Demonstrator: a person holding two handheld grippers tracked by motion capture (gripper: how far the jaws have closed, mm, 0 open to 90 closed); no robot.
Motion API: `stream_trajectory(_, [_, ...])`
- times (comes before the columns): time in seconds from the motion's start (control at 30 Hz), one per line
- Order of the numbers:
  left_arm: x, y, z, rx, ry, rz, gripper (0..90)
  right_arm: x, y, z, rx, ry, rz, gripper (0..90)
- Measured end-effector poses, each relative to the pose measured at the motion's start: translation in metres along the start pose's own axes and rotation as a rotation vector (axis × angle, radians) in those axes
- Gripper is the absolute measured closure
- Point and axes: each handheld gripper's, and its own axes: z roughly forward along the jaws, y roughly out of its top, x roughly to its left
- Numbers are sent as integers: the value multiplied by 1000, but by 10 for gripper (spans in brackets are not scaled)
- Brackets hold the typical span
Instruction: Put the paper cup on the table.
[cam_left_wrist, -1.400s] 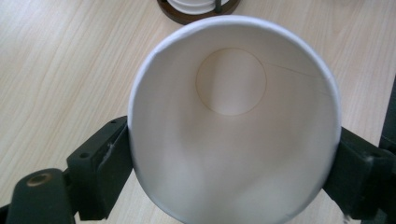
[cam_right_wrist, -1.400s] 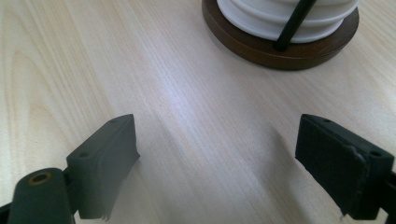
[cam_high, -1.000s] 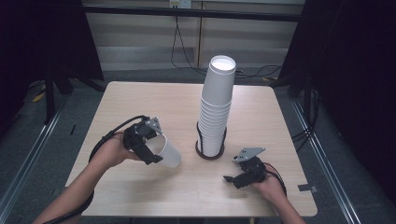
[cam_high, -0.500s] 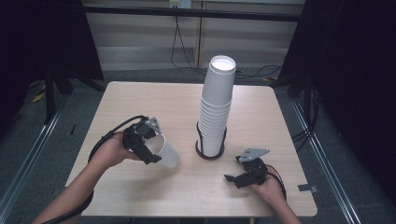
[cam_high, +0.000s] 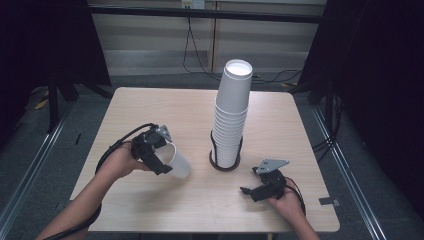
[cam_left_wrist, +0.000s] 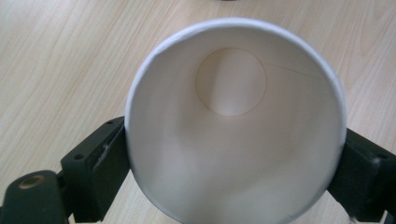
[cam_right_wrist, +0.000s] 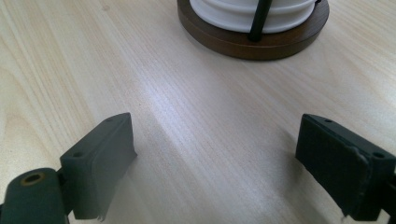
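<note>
Not much has changed since the earlier frames: the right gripper (cam_high: 252, 191) has slid a touch back toward the near right edge, and the left one looks like it's sitting where it was with its cup. Going big to small, the light wood table (cam_high: 280, 110) carries a tall stack of white paper cups (cam_high: 231, 115) standing near the middle in a holder with a round dark wooden base (cam_right_wrist: 254, 44) and thin black uprights. The top cup of the stack is open upward and looks empty inside. The left gripper (cam_high: 161, 159), to the left of the stack, is clamped across a single white cup (cam_left_wrist: 233, 121), one jaw on each side of it near the rim; that cup lies tilted on its side with the mouth facing the gripper camera, and there's nothing inside, just the bare bottom. The right gripper sits low over the table, right of the stack and nearer the person, jaws spread wide apart with only bare wood between them.
</note>
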Motion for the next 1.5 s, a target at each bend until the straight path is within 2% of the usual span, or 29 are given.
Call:
stream_trajectory(0.47, [0,-1,6,30,24,3,91,0,0,0,0,0,0,111])
stream_trajectory(0.63, [1,-1,8,23,29,-1,87,0,0,0,0,-1,0,111])
stream_trajectory(1.0, [2,1,10,16,19,-21,77,0,0,0,0,-3,2,111])
stream_trajectory(1.1, [3,2,10,20,14,-13,75,1,0,0,0,-4,3,112])
stream_trajectory(1.23, [3,2,12,-2,10,-33,72,1,0,0,0,-5,3,111])
stream_trajectory(1.33, [4,2,11,8,4,-23,71,1,0,0,0,-5,3,112])
stream_trajectory(1.5, [5,3,12,-2,3,-30,68,1,0,0,0,-7,3,112])
